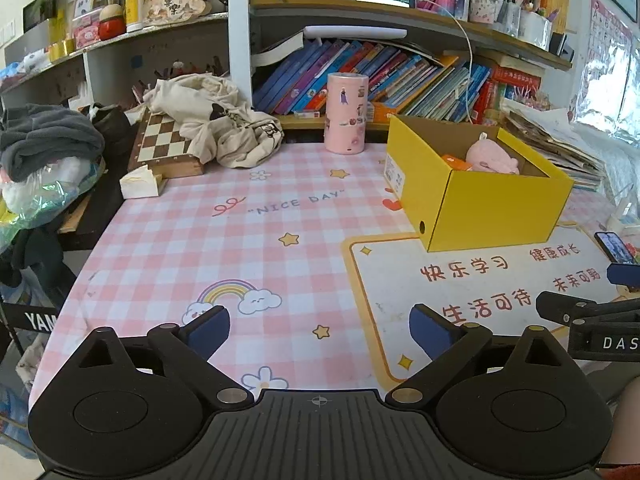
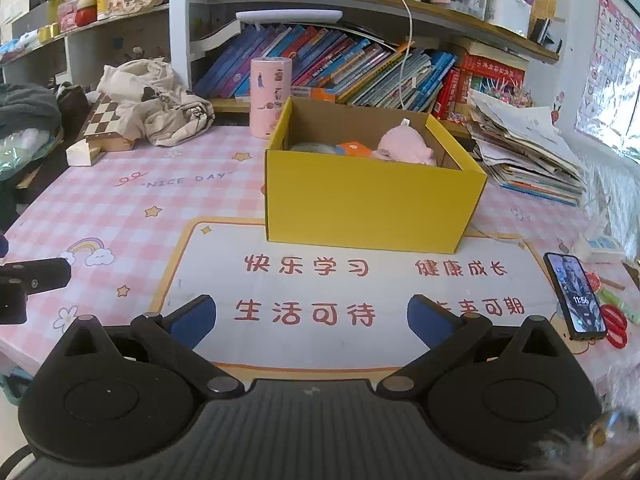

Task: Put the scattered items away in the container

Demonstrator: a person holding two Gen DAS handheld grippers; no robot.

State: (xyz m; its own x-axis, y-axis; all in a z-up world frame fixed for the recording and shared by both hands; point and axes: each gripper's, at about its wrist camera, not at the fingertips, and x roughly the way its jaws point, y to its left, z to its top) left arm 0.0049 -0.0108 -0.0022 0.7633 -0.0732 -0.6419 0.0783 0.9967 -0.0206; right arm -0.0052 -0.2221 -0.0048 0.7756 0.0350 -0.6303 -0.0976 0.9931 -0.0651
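A yellow cardboard box [image 1: 492,204] stands open on the pink checked table mat [image 1: 200,248]; in the right wrist view the box [image 2: 368,204] is straight ahead. Inside it lie a pink plush toy [image 2: 404,146], an orange item [image 2: 354,149] and a pale round item [image 2: 310,147]. My left gripper [image 1: 320,330] is open and empty, low over the mat, left of the box. My right gripper [image 2: 312,316] is open and empty over the white panel with red characters, in front of the box. Part of the right gripper shows at the right edge of the left wrist view.
A pink cylinder [image 2: 271,96] stands behind the box. A chessboard [image 1: 164,142] with cream cloth [image 1: 216,120] lies at the back left. A phone [image 2: 575,295] and red bands [image 2: 614,326] lie at the right. Stacked papers [image 2: 524,152] sit to the box's right. Bookshelves stand behind.
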